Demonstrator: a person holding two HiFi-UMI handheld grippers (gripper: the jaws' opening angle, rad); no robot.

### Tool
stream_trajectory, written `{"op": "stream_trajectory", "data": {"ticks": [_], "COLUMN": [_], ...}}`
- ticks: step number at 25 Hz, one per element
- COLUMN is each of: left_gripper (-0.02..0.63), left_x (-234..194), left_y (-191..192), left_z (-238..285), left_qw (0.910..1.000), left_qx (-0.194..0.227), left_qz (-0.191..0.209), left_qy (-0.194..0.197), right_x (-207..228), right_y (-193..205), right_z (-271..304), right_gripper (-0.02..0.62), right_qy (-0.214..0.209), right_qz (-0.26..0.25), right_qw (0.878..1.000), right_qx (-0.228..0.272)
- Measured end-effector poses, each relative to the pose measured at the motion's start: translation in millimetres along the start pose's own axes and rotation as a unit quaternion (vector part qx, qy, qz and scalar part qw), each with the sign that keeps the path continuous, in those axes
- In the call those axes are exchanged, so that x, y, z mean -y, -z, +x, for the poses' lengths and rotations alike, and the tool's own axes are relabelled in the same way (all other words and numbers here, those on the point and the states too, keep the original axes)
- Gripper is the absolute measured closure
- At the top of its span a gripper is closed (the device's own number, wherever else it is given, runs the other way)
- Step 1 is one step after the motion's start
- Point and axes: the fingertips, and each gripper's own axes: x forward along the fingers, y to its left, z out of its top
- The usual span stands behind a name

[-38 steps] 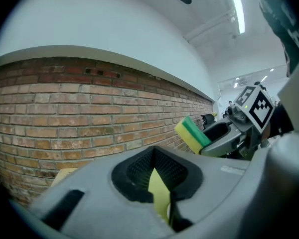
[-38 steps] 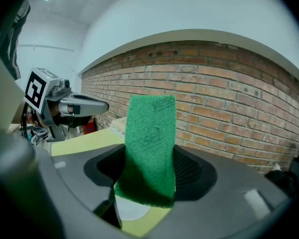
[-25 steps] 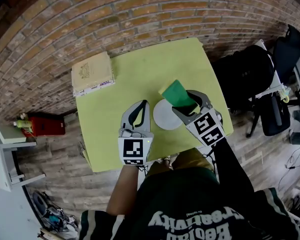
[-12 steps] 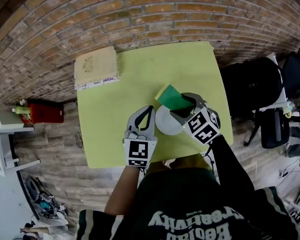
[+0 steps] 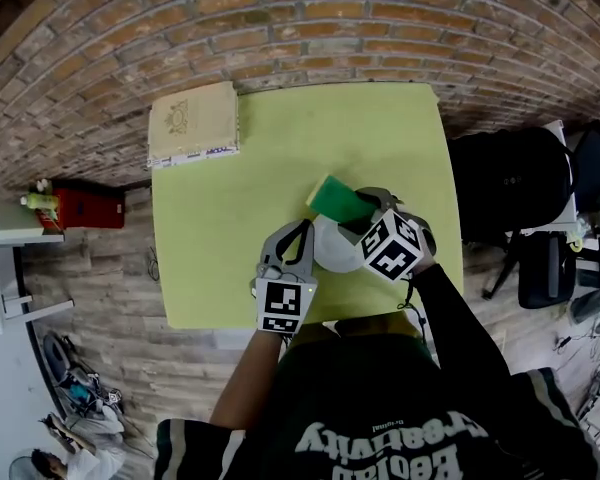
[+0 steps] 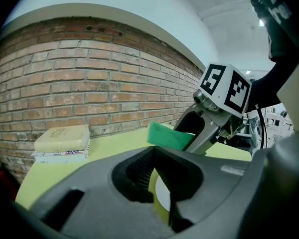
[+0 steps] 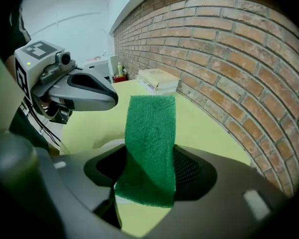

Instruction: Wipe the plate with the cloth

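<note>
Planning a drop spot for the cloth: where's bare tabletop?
Bare: the far right of the table, between the books and the right edge, and the left strip nearer than the books. Crowded: the near middle, where plate, cloth, left tool and right tool meet.

One plate (image 5: 332,250), one cloth (image 5: 338,199), one table (image 5: 225,208), one book stack (image 5: 192,125), one left gripper (image 5: 303,234), one right gripper (image 5: 366,211)

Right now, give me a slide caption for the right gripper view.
Right tongs clamp a green cloth above the yellow-green table; left tongs hover opposite, brick wall alongside.
</note>
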Motion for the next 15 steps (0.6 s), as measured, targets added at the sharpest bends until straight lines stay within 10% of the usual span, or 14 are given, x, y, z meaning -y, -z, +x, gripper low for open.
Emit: {"op": "stream_trajectory", "data": {"ticks": [15], "left_gripper": [0.6], "left_x": [8.8], "left_y": [68.1], "left_z": [13.5], "left_qw": [0.9976], "left_qx": [-0.061], "left_qz": [-0.032], "left_qy": [-0.003], "right_x": [-36.7], "right_y": [35.7], "right_z": [39.7], "right_gripper": [0.295], "right_qy": [-0.119], "right_qz": [0.059], "right_qw": [0.985], "right_qx": [-0.111]}}
